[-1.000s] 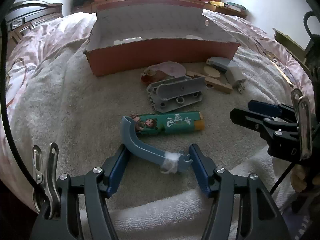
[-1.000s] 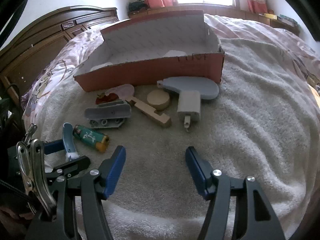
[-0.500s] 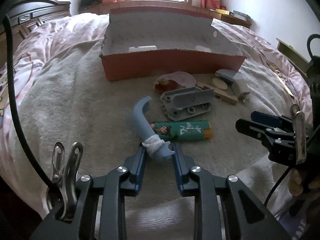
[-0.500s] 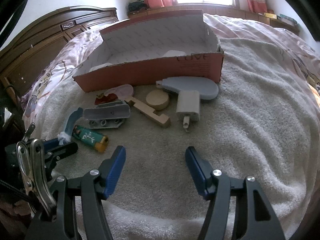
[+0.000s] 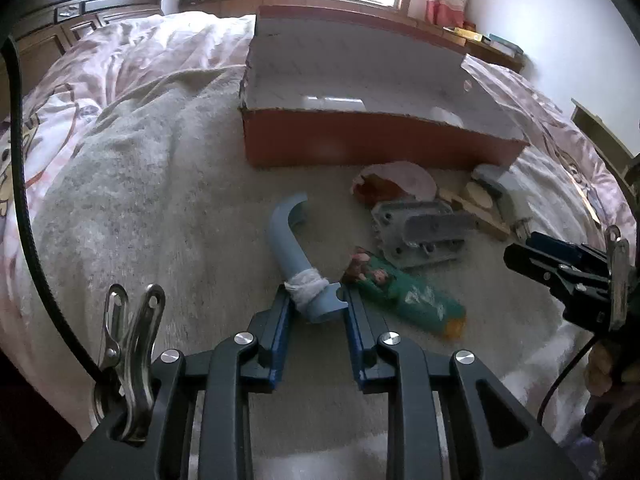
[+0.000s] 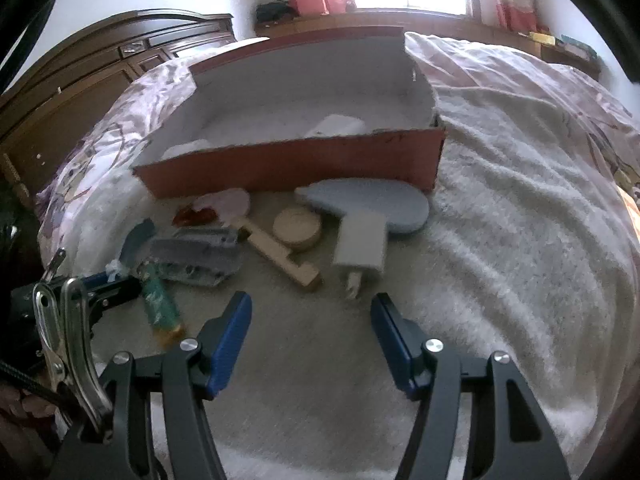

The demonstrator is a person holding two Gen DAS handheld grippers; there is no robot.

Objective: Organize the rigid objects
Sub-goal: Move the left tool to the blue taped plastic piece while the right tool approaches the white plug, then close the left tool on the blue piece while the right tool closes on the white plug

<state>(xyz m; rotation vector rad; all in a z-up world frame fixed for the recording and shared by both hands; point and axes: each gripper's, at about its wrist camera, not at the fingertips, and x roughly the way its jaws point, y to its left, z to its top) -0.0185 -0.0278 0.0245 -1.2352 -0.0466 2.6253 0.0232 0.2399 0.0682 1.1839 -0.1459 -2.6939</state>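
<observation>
My left gripper (image 5: 316,304) is shut on the taped end of a curved blue plastic piece (image 5: 289,240), whose hooked tip points away toward an open red cardboard box (image 5: 360,142). A green lighter (image 5: 404,292) lies just right of it. Beyond are a grey plastic bracket (image 5: 420,232) and a pink shell-like piece (image 5: 400,178). My right gripper (image 6: 312,332) stands open above the towel, nothing between its fingers. Ahead of it lie a white charger plug (image 6: 362,246), a wooden block (image 6: 284,254), a round wooden disc (image 6: 297,226) and a pale blue paddle-shaped piece (image 6: 372,204).
The items lie on a pale fuzzy towel (image 6: 500,240) over a pink patterned bedspread (image 5: 132,64). A dark wooden headboard (image 6: 92,64) stands at the left. A window ledge (image 6: 420,16) runs behind the box, which holds a few white items.
My left gripper closed on the taped end of the blue curved piece and swung it so the hook points toward the box. The green lighter has turned askew. My right gripper stayed still.
</observation>
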